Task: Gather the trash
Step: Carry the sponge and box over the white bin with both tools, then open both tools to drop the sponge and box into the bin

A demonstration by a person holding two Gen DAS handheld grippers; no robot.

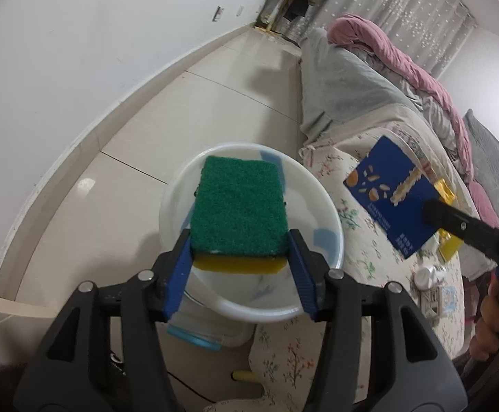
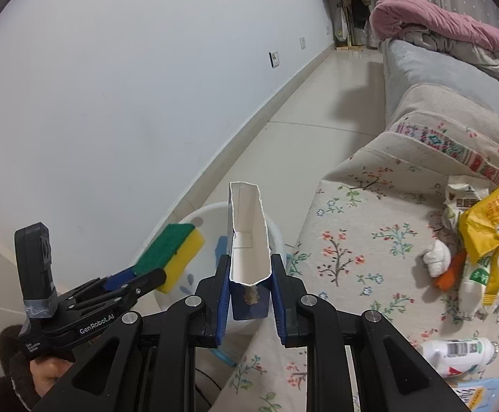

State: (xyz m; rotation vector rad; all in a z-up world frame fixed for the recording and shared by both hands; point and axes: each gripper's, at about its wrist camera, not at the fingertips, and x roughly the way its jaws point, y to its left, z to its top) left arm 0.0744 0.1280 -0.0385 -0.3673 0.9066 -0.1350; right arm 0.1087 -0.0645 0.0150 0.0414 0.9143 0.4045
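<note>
My left gripper (image 1: 239, 257) is shut on a green and yellow sponge (image 1: 241, 206) and holds it above a white plastic bin (image 1: 332, 213) that stands on the floor beside the bed. My right gripper (image 2: 250, 274) is shut on a torn blue carton (image 2: 247, 237) with a white inside, held upright near the bin's rim (image 2: 211, 211). The carton (image 1: 390, 199) and the right gripper (image 1: 431, 211) also show in the left wrist view, over the bed edge. The left gripper (image 2: 136, 279) with the sponge (image 2: 174, 254) shows in the right wrist view.
A flowered bedspread (image 2: 369, 240) carries yellow and white wrappers (image 2: 490, 230), a white wad (image 2: 436, 257) and a white bottle (image 2: 455, 352). A pink quilt (image 1: 404, 55) lies further along the bed. Tiled floor (image 1: 180, 120) and a white wall (image 2: 129, 86) are to the left.
</note>
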